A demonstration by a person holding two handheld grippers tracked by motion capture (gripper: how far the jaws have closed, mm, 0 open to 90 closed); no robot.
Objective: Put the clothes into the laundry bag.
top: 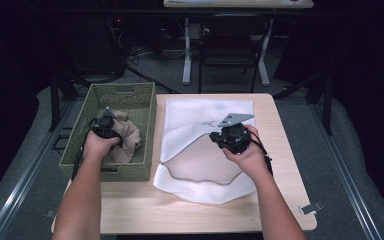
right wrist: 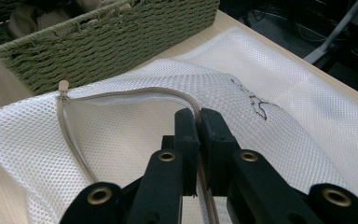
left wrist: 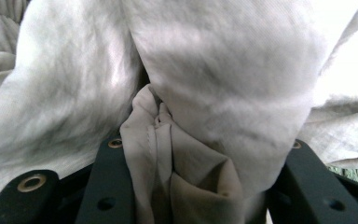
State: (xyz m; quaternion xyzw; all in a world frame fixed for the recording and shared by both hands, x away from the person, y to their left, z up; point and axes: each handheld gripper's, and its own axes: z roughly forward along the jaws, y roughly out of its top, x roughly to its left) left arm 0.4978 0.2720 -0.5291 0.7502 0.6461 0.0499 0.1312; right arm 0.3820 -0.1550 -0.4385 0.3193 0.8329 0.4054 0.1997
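Observation:
A crumpled beige cloth lies in a green woven basket at the table's left. My left gripper reaches down into the basket. In the left gripper view a bunched fold of the beige cloth fills the gap between the two black jaws of the left gripper, which press on it from both sides. A white mesh laundry bag lies flat on the table beside the basket. My right gripper is shut on the bag's zipped rim, lifting it a little. The zipper pull sits near the basket.
The wooden table has bare room in front of the bag and at the right edge. A black chair and a second table's legs stand beyond the far edge. Dark floor surrounds the table.

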